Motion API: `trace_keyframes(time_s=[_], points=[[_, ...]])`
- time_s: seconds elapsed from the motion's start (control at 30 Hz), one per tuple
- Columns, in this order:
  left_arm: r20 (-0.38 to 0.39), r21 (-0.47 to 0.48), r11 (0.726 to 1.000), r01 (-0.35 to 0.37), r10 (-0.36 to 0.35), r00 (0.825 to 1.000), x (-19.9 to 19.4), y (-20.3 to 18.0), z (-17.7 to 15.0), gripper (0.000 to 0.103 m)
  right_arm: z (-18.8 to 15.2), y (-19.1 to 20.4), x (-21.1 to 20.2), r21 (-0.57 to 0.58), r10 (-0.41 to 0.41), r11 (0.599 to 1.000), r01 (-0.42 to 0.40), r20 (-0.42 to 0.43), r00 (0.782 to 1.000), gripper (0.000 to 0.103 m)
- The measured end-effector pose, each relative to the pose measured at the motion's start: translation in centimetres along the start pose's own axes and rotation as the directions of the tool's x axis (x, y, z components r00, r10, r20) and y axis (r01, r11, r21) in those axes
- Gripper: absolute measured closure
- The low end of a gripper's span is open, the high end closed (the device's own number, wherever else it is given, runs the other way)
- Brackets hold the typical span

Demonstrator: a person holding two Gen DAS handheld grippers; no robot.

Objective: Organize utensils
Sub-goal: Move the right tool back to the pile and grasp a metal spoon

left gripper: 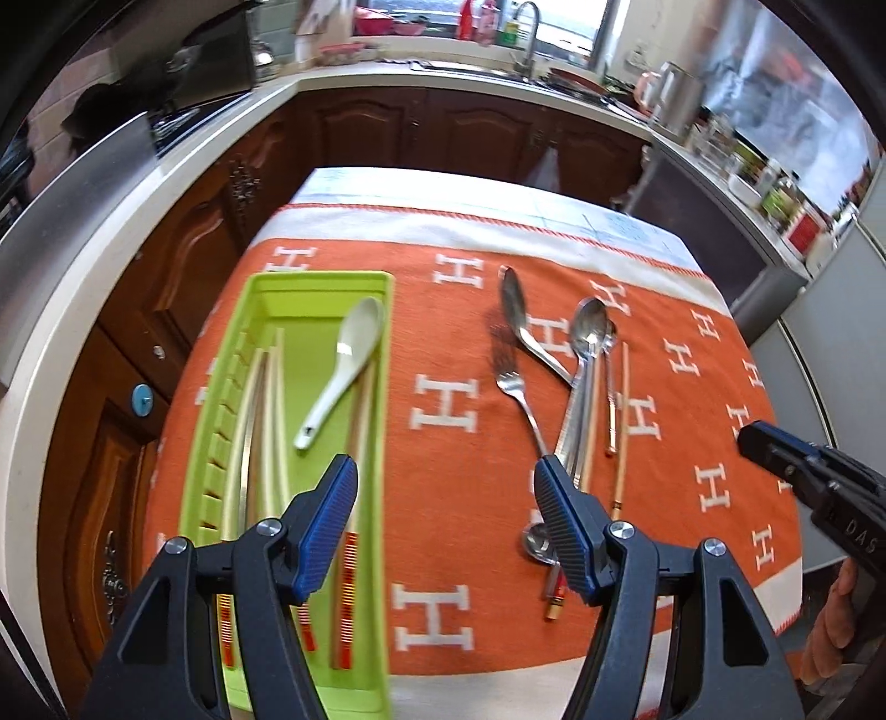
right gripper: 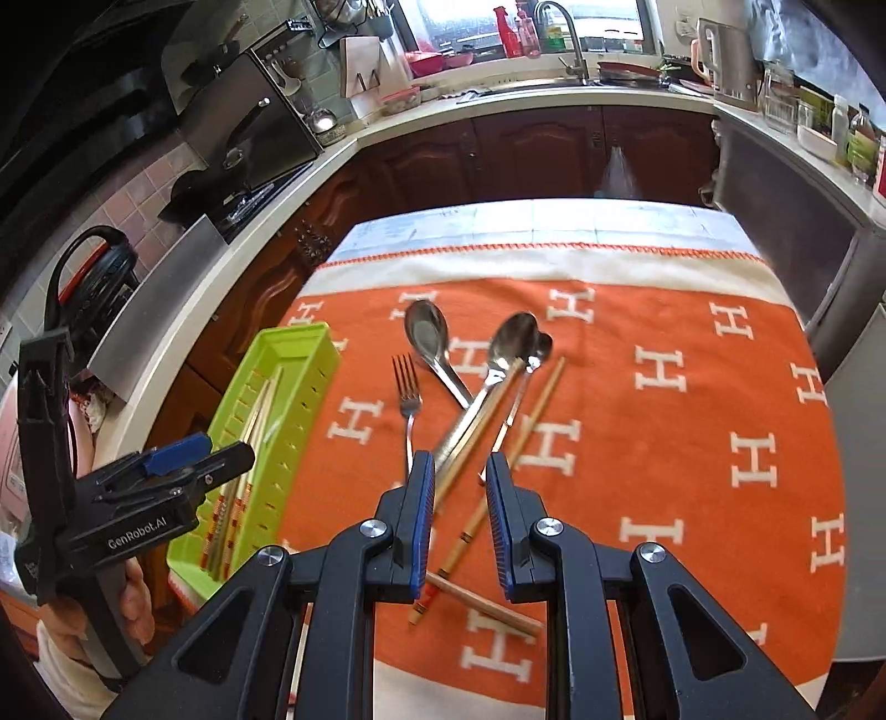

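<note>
A table draped in an orange cloth patterned with white H letters and a cream border [right gripper: 664, 387] stands in a kitchen. Dark brown carved wooden cabinets [right gripper: 531, 155] run beneath a pale stone countertop [right gripper: 232, 260] that curves around the left and far sides. A curved chrome tap [right gripper: 565, 39] rises over the sink below a bright window [right gripper: 531, 16], where red bottles [right gripper: 512, 30] stand on the sill. A black stove area with a steel panel [right gripper: 249, 127] sits at left, against pinkish wall tiles [right gripper: 127, 194]. Jars and containers [left gripper: 775, 188] crowd the right-hand counter
</note>
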State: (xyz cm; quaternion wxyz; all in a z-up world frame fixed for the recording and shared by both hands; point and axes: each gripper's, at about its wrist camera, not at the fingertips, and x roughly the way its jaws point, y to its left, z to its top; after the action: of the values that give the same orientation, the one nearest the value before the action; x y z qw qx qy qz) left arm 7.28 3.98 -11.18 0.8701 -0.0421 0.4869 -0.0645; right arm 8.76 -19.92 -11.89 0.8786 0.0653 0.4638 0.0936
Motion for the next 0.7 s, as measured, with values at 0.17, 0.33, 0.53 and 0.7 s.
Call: trace_keyframes(time_s=[0.17, 0.33, 0.53, 0.7], points=[[-0.028, 0.039, 0.999, 0.006, -0.005, 1.000, 1.0, -1.7, -0.8, 0.038, -2.0, -0.4, 1.6, -0.053, 0.046, 0.997, -0.049, -0.067, 0.997, 0.084], [-0.072, 0.045, 0.999, 0.008, -0.005, 0.997, 2.4, -2.3, -1.6, 0.038, -4.3, 0.0, 3.8, -0.117, 0.073, 0.989, -0.088, -0.129, 0.989, 0.084], [-0.097, 0.011, 1.000, -0.002, 0.003, 0.995, 3.3, -1.7, -2.0, 0.038, -6.2, 1.1, 6.7, -0.210, 0.081, 0.970, -0.120, -0.185, 0.979, 0.084], [-0.112, -0.030, 1.000, -0.005, 0.001, 0.994, 3.7, -0.8, -2.0, 0.038, -7.4, 2.7, 8.3, -0.338, 0.066, 0.932, -0.133, -0.204, 0.977, 0.084]])
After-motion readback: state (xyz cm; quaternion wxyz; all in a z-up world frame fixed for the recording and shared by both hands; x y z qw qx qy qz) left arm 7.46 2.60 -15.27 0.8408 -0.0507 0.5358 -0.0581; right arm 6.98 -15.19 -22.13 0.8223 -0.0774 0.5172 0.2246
